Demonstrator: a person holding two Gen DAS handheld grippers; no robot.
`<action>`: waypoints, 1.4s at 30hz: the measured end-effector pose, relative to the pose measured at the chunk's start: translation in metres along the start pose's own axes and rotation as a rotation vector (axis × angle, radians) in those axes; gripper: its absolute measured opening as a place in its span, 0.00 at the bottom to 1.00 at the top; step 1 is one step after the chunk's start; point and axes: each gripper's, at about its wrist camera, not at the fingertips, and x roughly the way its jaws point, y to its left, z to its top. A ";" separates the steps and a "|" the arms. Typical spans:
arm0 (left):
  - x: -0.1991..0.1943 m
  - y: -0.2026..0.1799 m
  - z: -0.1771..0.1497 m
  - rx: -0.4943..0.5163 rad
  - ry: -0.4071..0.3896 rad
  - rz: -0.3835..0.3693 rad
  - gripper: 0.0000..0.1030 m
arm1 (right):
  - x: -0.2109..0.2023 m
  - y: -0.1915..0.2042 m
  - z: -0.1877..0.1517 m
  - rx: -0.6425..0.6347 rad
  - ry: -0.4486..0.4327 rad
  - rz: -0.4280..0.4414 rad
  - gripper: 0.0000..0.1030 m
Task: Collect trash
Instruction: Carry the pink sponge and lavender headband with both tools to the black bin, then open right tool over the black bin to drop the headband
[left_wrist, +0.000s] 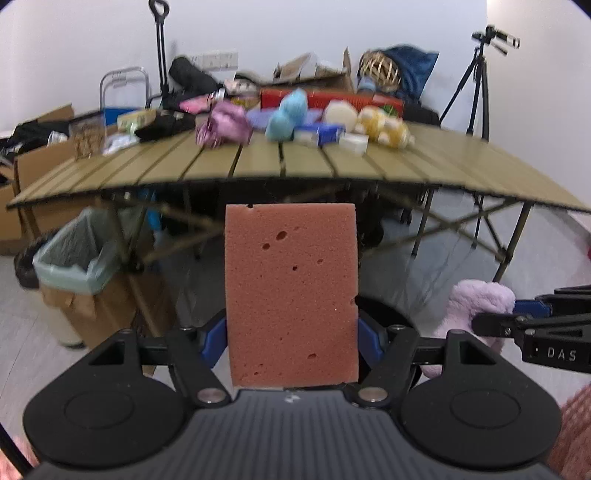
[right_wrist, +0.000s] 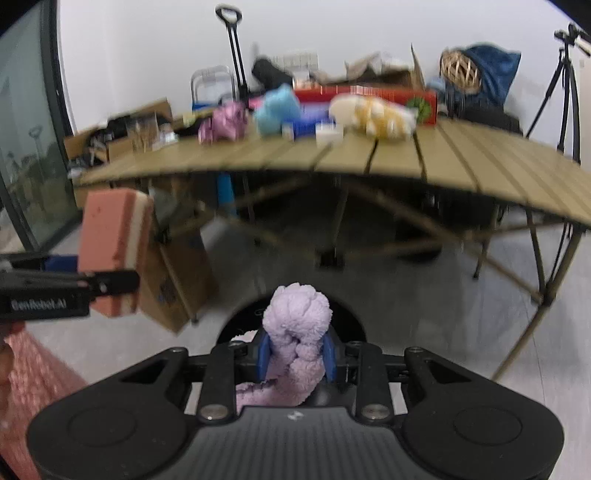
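Observation:
My left gripper (left_wrist: 291, 341) is shut on a salmon-pink sponge block (left_wrist: 291, 295), held upright in front of the folding table's near edge. The same sponge (right_wrist: 110, 240), with a cream layer on one side, shows at the left of the right wrist view. My right gripper (right_wrist: 297, 356) is shut on a fluffy lilac cloth (right_wrist: 297, 321), whose tail hangs out below the blue pads. That lilac cloth (left_wrist: 476, 306) also appears at the right in the left wrist view. A bin (left_wrist: 70, 254) lined with a pale green bag stands on the floor at the left, below the table.
The olive slatted table (left_wrist: 295, 162) carries plush toys, small boxes and a red box along its far side. Cardboard boxes (left_wrist: 110, 310) stand under its left end. A tripod (left_wrist: 476, 85) stands at the right and a glass door (right_wrist: 26, 147) at the left.

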 end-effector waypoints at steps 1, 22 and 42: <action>0.001 0.002 -0.004 -0.002 0.021 0.004 0.69 | 0.002 0.002 -0.006 0.000 0.024 -0.006 0.27; 0.051 0.024 -0.052 -0.064 0.344 0.083 0.68 | 0.043 0.013 -0.039 -0.011 0.229 -0.054 0.27; 0.102 0.025 -0.031 -0.056 0.375 0.115 0.68 | 0.132 0.005 0.002 0.000 0.162 -0.038 0.27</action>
